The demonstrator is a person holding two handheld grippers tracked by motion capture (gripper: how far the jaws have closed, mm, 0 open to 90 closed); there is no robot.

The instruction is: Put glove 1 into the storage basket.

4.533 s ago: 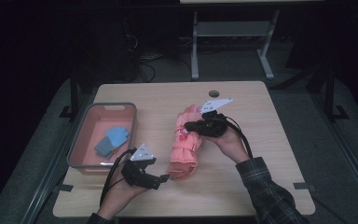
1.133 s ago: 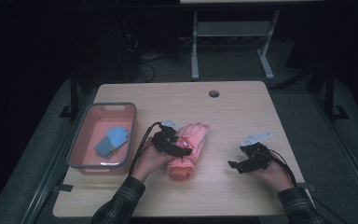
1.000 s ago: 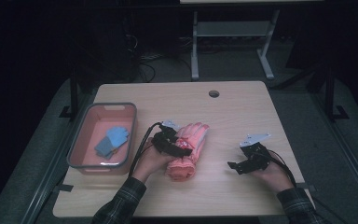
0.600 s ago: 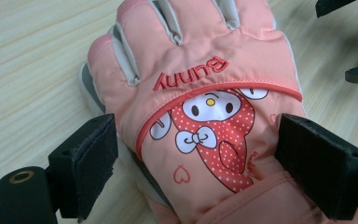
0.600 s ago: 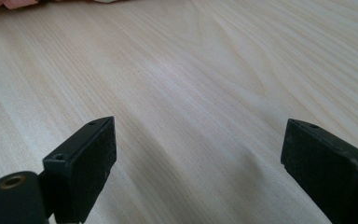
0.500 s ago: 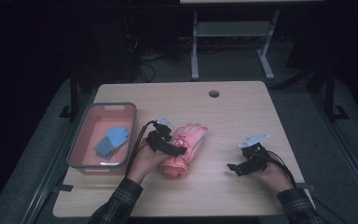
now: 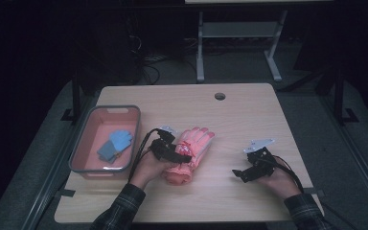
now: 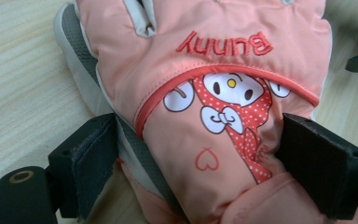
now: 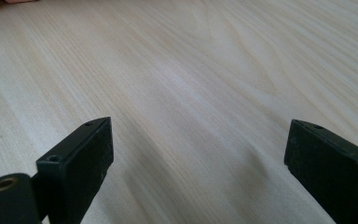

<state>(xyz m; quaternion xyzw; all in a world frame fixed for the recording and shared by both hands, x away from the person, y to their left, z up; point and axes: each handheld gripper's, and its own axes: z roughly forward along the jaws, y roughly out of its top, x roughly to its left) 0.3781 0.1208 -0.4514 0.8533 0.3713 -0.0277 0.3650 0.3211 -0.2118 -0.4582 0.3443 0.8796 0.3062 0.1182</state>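
A pink ski glove (image 7: pixel 194 148) with a bunny print (image 8: pixel 228 107) lies at the middle of the wooden table (image 7: pixel 249 120), on top of a second glove with a grey palm (image 8: pixel 74 46). My left gripper (image 7: pixel 178 157) straddles the glove near the cuff. In the left gripper view its two black jaws press on both sides of the padded fabric, so my left gripper (image 8: pixel 205 156) is shut on it. My right gripper (image 7: pixel 240 174) rests low at the table's front right. Its jaws stand wide apart over bare wood, so my right gripper (image 9: pixel 196 154) is open.
A grey-rimmed pink bin (image 7: pixel 79 141) sits at the table's left with blue gloves (image 7: pixel 114 145) inside. A round cable hole (image 7: pixel 220 96) lies near the far edge. A metal stand (image 7: pixel 239 33) is on the floor behind the table.
Since 4.5 s ago my left gripper has come from the front edge onto the glove and my right has left it for the front right. Lately the held glove has shifted slightly left.
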